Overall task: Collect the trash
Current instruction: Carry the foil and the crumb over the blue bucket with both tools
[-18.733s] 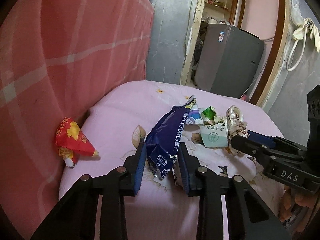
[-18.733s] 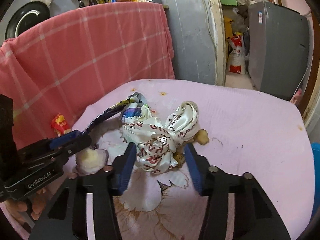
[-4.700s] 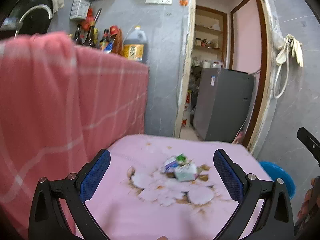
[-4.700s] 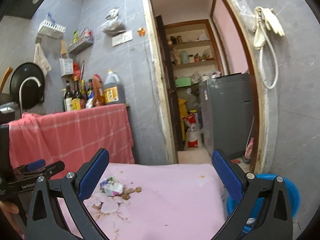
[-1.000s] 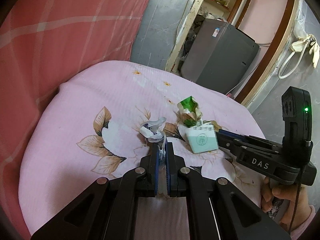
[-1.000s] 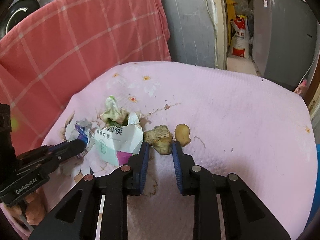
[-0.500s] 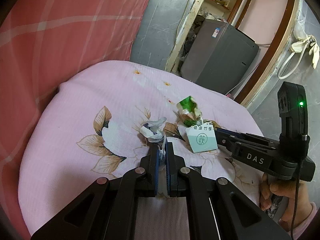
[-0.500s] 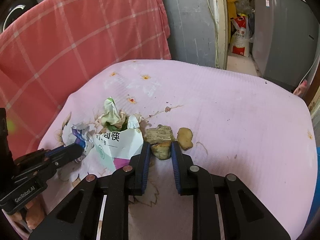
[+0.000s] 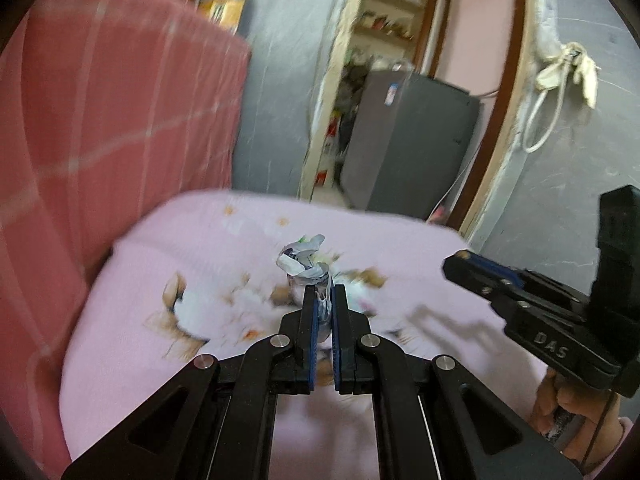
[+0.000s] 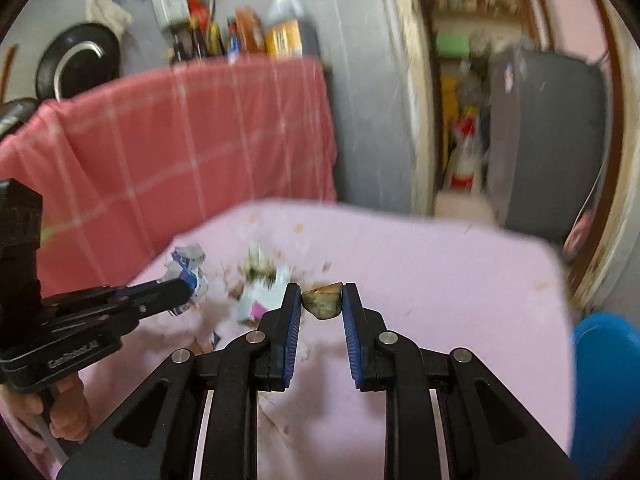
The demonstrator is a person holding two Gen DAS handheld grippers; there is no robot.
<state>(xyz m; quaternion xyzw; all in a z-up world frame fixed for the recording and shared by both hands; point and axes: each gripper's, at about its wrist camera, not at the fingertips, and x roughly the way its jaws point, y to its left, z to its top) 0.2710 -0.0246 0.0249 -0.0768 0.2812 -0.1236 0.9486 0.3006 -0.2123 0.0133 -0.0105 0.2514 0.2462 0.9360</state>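
A crumpled wrapper [image 9: 305,262], white with blue and purple print, is pinched by its lower tail in the left gripper [image 9: 324,300], the jaws almost fully together, clear of the pink tablecloth [image 9: 168,360]. It is judged light, soft and crushable, best taken by a twisted fold. A brown, lumpy scrap [image 10: 323,300], possibly peel or rind, is clamped between the narrowly set pads of the right gripper [image 10: 321,300]; it looks firmer, perhaps slick. More scraps [image 10: 260,280] are left on the cloth, far left. A blue bin [image 10: 600,380] is seen at right.
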